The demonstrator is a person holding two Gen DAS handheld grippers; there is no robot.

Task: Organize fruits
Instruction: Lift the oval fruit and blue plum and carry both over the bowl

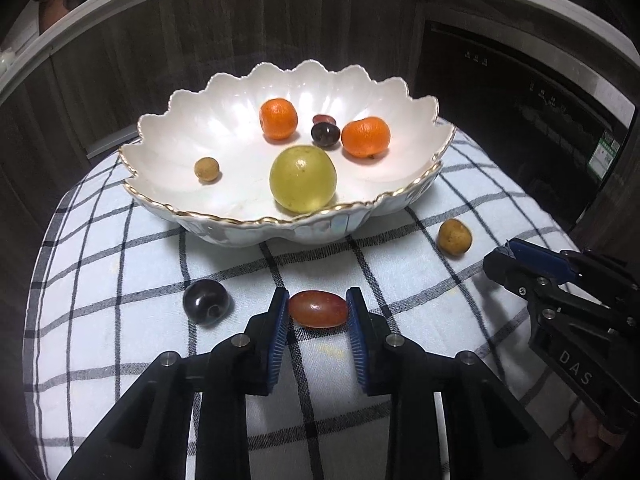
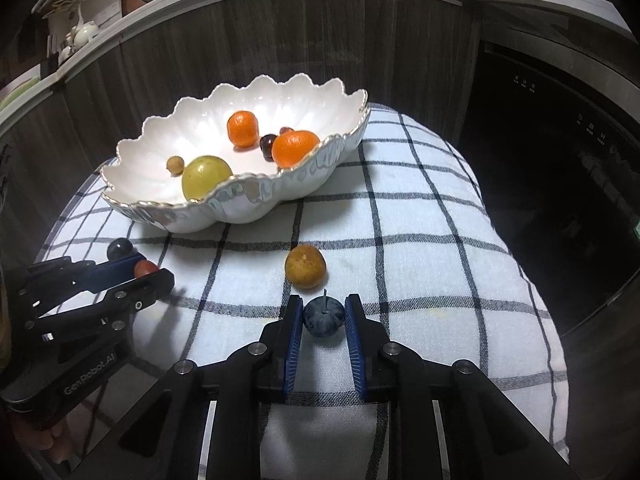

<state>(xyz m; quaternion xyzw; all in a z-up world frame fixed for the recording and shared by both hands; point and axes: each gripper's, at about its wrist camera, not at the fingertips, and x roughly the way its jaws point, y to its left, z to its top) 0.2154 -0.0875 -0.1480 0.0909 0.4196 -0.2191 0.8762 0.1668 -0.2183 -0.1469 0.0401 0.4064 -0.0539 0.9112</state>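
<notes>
Two grippers, both low over the checked cloth [image 2: 420, 208]. Left gripper [image 1: 318, 312]: jaws nearly closed, pads pressing both ends of one red grape [image 1: 319, 314], which lies on the cloth. Right gripper [image 2: 323, 318]: jaws closed on one blueberry [image 2: 324, 316], stem up, also on the cloth.

Loose on the cloth, count:
- one dark grape [image 1: 206, 302], just left of the left gripper
- one brown longan [image 2: 305, 266], just beyond the blueberry, apart from it

Farther back, one scalloped white bowl [image 1: 168, 120] with gold rim. Inside it, count:
- one green grape [image 1: 303, 179], against the near wall
- one small longan [image 1: 207, 169], left side, alone
- two oranges [image 1: 279, 118], mid-bowl
- two dark fruits [image 1: 325, 134] between the oranges, one behind the other

Room: bare cloth between grippers and bowl. To the right of the longan the cloth is open up to its rounded edge. Bowl's left half mostly bare. Dark wood panel [image 2: 280, 32] close behind the bowl.
</notes>
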